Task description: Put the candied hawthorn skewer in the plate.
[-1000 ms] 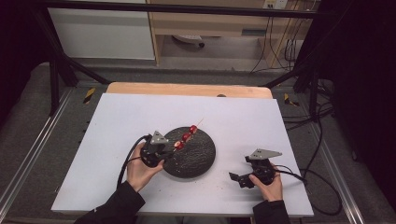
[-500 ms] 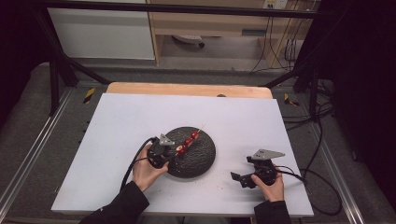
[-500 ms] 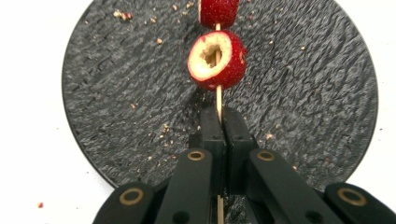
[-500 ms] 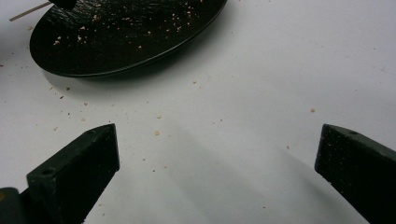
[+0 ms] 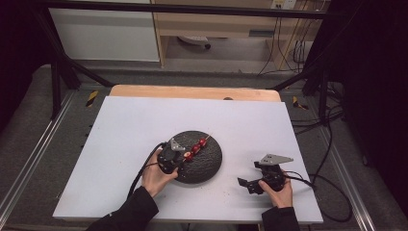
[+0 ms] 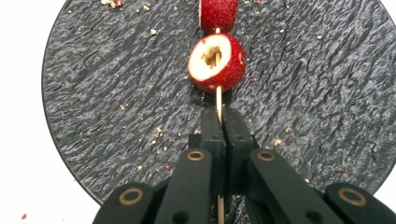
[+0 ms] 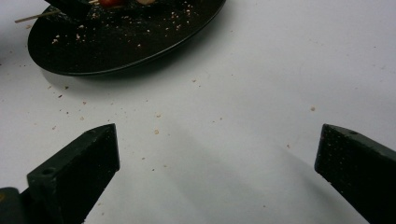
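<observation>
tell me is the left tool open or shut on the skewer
Shut: the left tool has its jaws pressed together on the skewer over the black plate.

Right gripper (image 7: 217,172): jaws spread wide, lower left and lower right of frame, nothing between. White tabletop (image 7: 261,84) scattered with crumbs. Dark plate (image 7: 121,44) upper left; skewer tip (image 7: 32,17) overhangs its rim.

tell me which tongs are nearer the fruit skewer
Left. The left tongs are shut on the fruit skewer over the black plate. The right tongs sit open on the white table, off to the plate's right.
</observation>
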The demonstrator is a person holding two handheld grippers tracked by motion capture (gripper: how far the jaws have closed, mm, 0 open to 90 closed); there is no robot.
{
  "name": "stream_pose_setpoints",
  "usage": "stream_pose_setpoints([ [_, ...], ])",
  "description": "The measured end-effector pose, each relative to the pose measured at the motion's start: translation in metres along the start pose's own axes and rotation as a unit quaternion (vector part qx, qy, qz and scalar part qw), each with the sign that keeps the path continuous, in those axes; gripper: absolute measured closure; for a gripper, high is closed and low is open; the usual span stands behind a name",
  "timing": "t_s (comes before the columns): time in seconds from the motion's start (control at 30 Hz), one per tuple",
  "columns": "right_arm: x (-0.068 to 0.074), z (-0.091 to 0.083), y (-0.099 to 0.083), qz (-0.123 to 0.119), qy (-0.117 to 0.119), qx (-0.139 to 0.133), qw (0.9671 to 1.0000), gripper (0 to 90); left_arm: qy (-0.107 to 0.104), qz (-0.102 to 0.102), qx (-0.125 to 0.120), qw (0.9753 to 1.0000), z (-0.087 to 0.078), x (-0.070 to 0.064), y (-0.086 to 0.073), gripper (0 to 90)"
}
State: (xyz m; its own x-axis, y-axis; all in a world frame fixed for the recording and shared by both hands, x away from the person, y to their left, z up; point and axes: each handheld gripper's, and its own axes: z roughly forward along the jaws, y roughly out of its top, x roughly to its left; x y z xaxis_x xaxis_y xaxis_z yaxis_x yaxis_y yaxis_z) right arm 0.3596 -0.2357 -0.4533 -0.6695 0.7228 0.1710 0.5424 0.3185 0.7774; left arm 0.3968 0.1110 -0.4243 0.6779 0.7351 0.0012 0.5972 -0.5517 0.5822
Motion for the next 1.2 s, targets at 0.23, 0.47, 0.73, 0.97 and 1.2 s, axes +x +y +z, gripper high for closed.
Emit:
stream_pose_setpoints([
  [0.23, 0.000, -0.001, 0.000, 0.002, 0.001, -0.001, 1.0000, 0.7, 0.002, 0.001, 0.002, 1.0000, 0.001, -0.001, 0.000, 88.2],
  [0.47, 0.000, 0.000, 0.000, 0.002, 0.001, -0.001, 1.0000, 0.7, 0.004, 0.000, -0.005, 1.0000, 0.000, 0.001, -0.001, 82.9],
  [0.73, 0.000, -0.001, 0.000, 0.005, 0.002, -0.002, 1.0000, 0.6, -0.017, 0.003, -0.029, 0.9994, -0.013, 0.008, -0.006, 67.8],
  [0.97, -0.002, -0.002, 0.000, 0.008, 0.004, -0.007, 0.9999, 0.6, -0.030, 0.014, -0.051, 0.9982, -0.029, 0.018, -0.014, 47.4],
  [1.2, -0.002, -0.002, 0.000, 0.009, 0.005, -0.008, 0.9999, 0.5, -0.045, 0.014, -0.072, 0.9963, -0.047, 0.031, -0.024, 29.8],
])
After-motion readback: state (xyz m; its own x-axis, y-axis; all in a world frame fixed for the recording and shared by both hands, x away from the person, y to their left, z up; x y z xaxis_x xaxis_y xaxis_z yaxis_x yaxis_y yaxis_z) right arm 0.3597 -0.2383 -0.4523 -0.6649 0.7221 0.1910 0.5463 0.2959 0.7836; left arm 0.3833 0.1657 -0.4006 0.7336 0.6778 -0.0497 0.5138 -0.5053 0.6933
